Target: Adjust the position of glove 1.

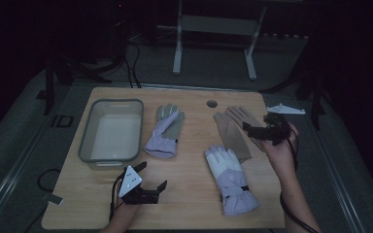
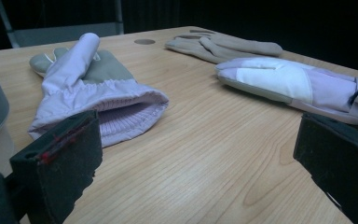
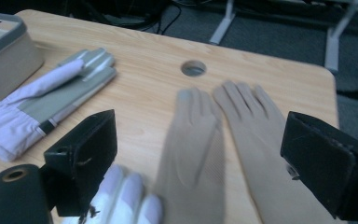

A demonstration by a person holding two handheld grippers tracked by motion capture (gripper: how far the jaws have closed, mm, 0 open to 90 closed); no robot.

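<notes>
High view places the right gripper (image 1: pixel 264 130), jaws spread and holding nothing, over the pair of beige gloves (image 1: pixel 233 130) at the far right of the table (image 1: pixel 194 204), while the left gripper (image 1: pixel 148 187), likewise spread and empty, rests near the front edge short of the lilac glove (image 1: pixel 165 132) beside the grey bin (image 1: pixel 110 130). Risk: the two beige gloves overlap, so a closing pinch may catch only one layer, or drag the second glove and the adjacent white-and-lilac glove (image 1: pixel 230 179).
</notes>
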